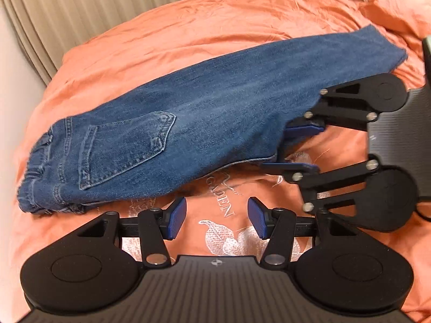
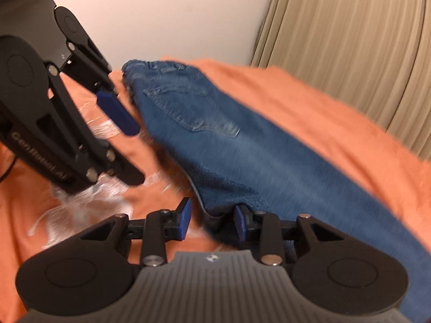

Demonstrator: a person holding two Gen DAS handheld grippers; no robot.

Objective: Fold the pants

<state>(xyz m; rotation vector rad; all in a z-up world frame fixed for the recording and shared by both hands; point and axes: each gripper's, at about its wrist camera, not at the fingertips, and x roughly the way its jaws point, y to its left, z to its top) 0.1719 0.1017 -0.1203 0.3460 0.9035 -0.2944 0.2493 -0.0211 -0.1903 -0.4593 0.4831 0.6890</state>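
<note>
Blue jeans [image 1: 202, 123], folded lengthwise, lie across an orange bed cover [image 1: 188, 32], with the waist and back pocket at the left and the hems at the far right. My right gripper [image 1: 277, 148] reaches in from the right. It is shut on the near edge of the legs, which sits raised with a shadow under it. In the right wrist view, denim [image 2: 242, 140] bunches between the pads of the right gripper [image 2: 212, 222]. My left gripper [image 1: 216, 218] is open and empty over the embroidered flower, just in front of the jeans. It also shows as the left gripper [image 2: 134, 153] at the upper left.
A beige pleated curtain [image 1: 80, 5] and a pale wall run along the bed's far side [image 2: 363, 40]. An orange pillow [image 1: 398, 8] lies at the far right corner. Wrinkled orange cover [image 2: 323, 102] stretches beyond the jeans.
</note>
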